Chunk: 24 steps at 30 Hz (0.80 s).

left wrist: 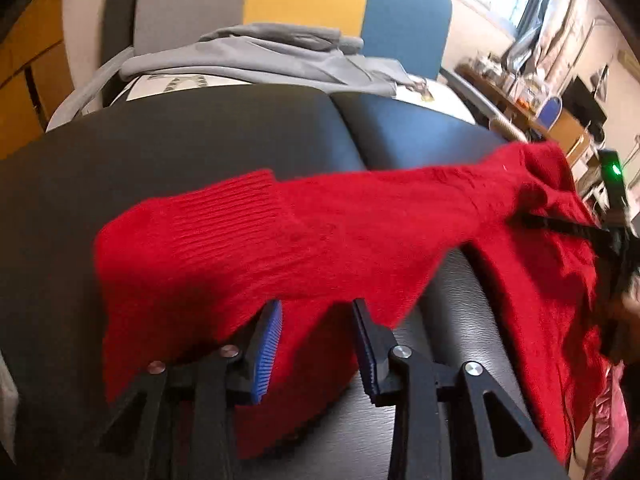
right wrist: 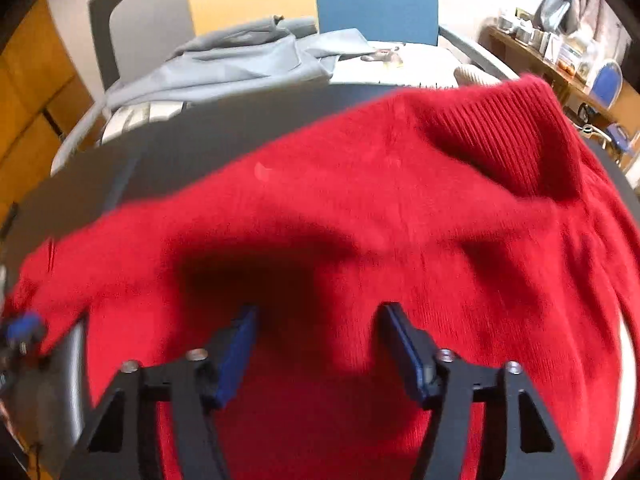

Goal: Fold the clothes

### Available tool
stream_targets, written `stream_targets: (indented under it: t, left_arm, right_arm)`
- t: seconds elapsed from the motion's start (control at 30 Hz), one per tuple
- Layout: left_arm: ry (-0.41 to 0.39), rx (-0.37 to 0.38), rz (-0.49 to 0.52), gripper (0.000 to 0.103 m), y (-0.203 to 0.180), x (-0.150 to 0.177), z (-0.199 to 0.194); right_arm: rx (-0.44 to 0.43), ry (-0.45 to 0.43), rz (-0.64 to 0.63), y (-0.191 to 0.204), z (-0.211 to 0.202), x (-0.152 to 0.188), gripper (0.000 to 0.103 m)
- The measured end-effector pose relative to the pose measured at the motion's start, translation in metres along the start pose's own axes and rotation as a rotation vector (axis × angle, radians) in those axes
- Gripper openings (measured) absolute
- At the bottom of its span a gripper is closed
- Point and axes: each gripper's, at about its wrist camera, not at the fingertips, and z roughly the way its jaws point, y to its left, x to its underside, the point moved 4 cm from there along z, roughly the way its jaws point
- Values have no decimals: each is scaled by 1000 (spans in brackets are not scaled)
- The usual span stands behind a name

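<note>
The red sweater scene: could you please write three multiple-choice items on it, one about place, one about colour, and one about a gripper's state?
1. Where does the red sweater lie?
A. on the dark padded surface
B. on a hanger
C. in a drawer

2. What colour is the garment heaped behind it?
A. green
B. grey
C. black

3. How do the jaws of the left gripper stand?
A. clamped shut with no gap
B. out of view
C. apart, over the knit

Answers: 1 A, the knit spreads over the dark cushions; 2 B, the pile at the back is pale grey; 3 C, a clear gap shows between the blue pads.
</note>
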Motion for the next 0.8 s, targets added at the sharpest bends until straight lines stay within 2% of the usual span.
stream_targets:
  t: [0.07, 0.17, 0.27, 0.33, 0.4, 0.5, 0.6, 0.67, 0.77, 0.8]
  left_arm:
    - [-12, -54, -7, 35, 12, -3, 0]
    - [-11, -197, -64, 37, 45, -10, 1]
    - [-1, -247, -191, 36, 86, -15, -4]
    - [-31, -257, -218, 34, 95, -15, -16]
    - [-69, -237, -224, 35, 93, -15, -28]
    - [-125, -177, -121, 36, 56, -17, -34]
    - [-141, -108, -13, 36, 16, -28, -21]
    - [-131, -103, 43, 36, -5, -38, -6]
    - [-58, -126, 69, 36, -6, -44, 22]
    - [-52, -145, 67, 41, -1, -44, 27]
  right_arm:
    - [-10, -5, 21, 2, 14, -33, 64]
    - [-72, -104, 105, 11, 17, -95, 64]
    - [-109, -177, 108, 22, 8, -137, 65]
    - [-138, -196, 69, 31, -6, -140, 69]
    - [-158, -194, 10, 37, -21, -120, 72]
    - [-151, -151, -91, 42, -39, -62, 72]
    - [-67, -89, -172, 40, -55, 7, 72]
    - [-45, -58, -158, 32, -59, 37, 72]
    - [-4, -3, -120, 17, -61, 79, 72]
    - [-7, 19, -97, 16, -57, 87, 72]
